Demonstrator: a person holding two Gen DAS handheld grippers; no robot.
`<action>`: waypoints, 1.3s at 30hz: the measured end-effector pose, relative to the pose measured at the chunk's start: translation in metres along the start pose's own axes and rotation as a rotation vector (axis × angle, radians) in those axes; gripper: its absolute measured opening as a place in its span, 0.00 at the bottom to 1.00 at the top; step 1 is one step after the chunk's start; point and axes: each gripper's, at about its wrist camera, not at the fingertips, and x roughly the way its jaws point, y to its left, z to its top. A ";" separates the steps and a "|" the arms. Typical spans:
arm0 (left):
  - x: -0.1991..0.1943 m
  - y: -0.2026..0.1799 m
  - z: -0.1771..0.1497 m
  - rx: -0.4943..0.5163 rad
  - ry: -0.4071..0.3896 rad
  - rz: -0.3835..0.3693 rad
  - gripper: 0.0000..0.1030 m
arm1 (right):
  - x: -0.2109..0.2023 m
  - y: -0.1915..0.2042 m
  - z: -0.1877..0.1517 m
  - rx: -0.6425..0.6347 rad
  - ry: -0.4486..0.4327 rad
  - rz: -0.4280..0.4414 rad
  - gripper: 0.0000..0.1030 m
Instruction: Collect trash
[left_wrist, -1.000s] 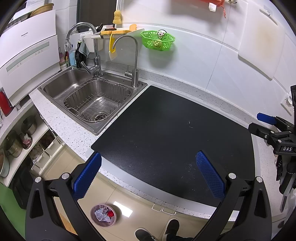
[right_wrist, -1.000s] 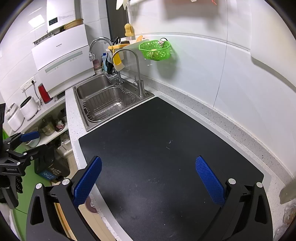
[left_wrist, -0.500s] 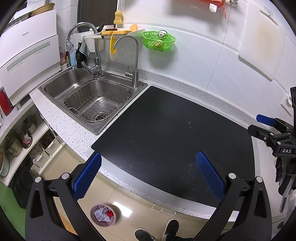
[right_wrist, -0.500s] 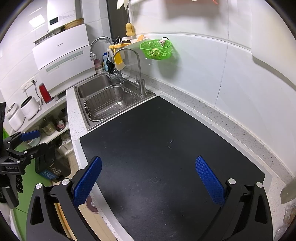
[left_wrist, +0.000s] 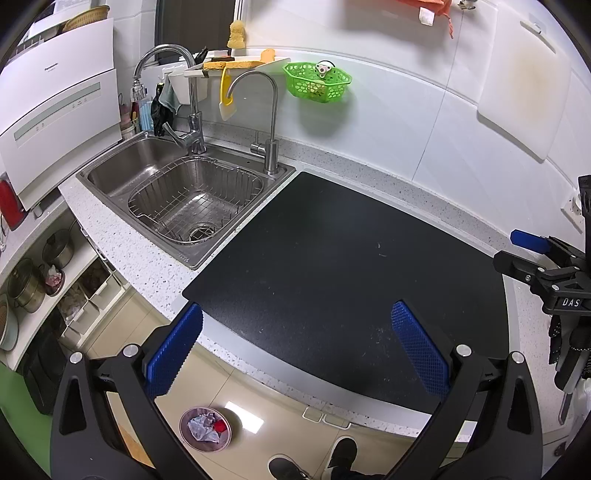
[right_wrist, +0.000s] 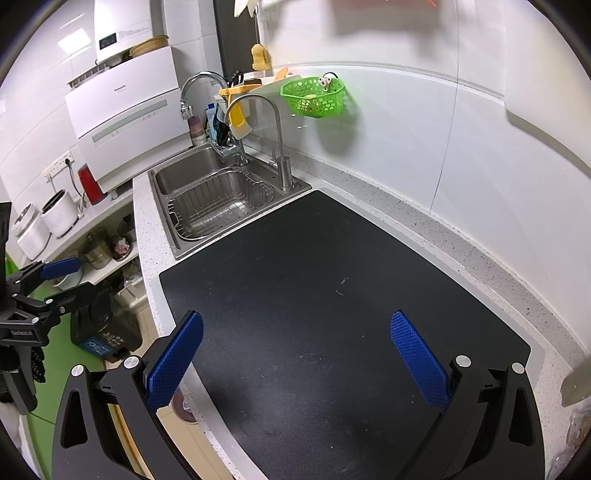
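Both grippers are held above the large black rectangular mat (left_wrist: 343, 273) that covers the speckled white countertop (left_wrist: 140, 258) to the right of the stainless steel sink (left_wrist: 184, 199). The left gripper (left_wrist: 295, 347) is spread wide, its 2 blue textured pads far apart with nothing between them; the right gripper (right_wrist: 295, 349) is equally wide apart and also holds nothing.

Compared with 1 second ago, almost nothing has changed: only a very slight drift is seen in each view, and neither gripper has closed or descended. This is judged as a pause or a search, not a pick in progress.

On the mat only faint specks and smudges can be made out (right_wrist: 341, 286); no clear piece of rubbish is seen there. The task's thing that is plainly visible is the crumpled pale and red waste lying in the small round bin (left_wrist: 205, 430) on the tiled floor, near the left gripper's left pad in the left wrist view, below the counter edge. The task is therefore judged to be close to done, or a new target has still to be found. A person's dark shoes (left_wrist: 317, 459) are seen on the floor beside the counter.
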 end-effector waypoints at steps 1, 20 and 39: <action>0.000 0.000 0.000 -0.001 0.000 0.001 0.97 | 0.000 0.000 0.000 0.000 0.000 -0.001 0.94; 0.003 0.001 0.002 0.000 0.002 0.002 0.97 | 0.005 0.001 -0.001 -0.004 0.009 0.009 0.94; 0.007 0.001 0.005 -0.011 0.008 0.007 0.97 | 0.007 0.001 0.000 -0.005 0.013 0.016 0.94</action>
